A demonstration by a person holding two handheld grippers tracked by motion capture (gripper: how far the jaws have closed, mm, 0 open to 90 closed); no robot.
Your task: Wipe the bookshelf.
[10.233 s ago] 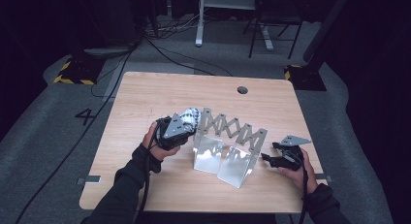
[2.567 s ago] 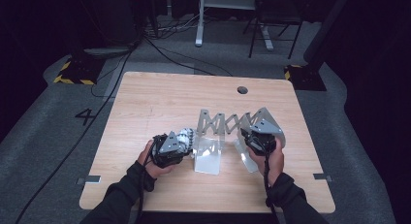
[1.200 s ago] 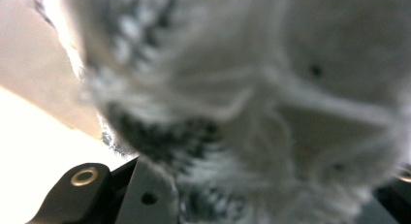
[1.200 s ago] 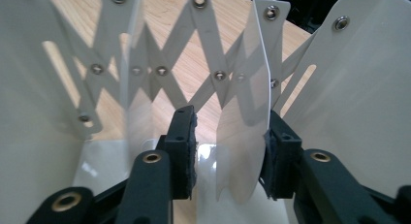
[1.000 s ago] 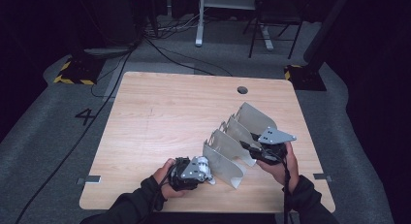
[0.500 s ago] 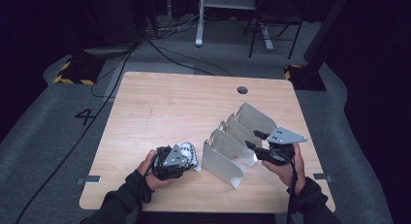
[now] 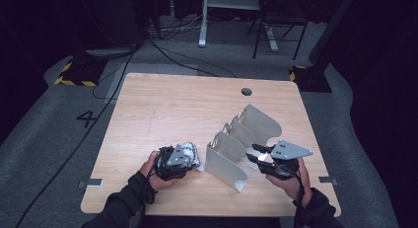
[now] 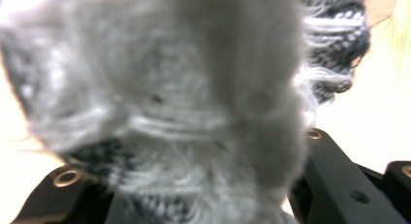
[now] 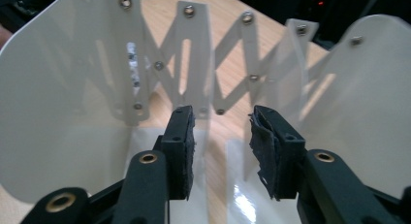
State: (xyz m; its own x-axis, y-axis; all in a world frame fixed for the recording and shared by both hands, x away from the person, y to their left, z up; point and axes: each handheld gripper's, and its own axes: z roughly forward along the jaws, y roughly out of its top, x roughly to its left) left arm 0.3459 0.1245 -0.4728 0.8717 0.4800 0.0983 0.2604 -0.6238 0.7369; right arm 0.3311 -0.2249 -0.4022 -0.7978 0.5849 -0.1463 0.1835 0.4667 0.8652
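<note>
Trouble could start with the rack (image 7: 236, 144), which stands loose on the bench (image 7: 162, 109) between both hands. The left gripper (image 7: 186, 158) clamps a grey knitted sock (image 8: 160, 103) just beside the rack's near divider. The right gripper (image 9: 220, 149), jaws part open and just closing, holds nothing; its pads (image 9: 184, 151) sit inside one slot. Pushing the sock in could slide or fold the rack unless the right gripper steadies it.

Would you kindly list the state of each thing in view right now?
Expanding rack: stretched open, standing upright on the table.
Knitted cloth: bunched, clamped in the left gripper.
Right gripper: jaws apart, holding nothing, pointing into the rack.
</note>
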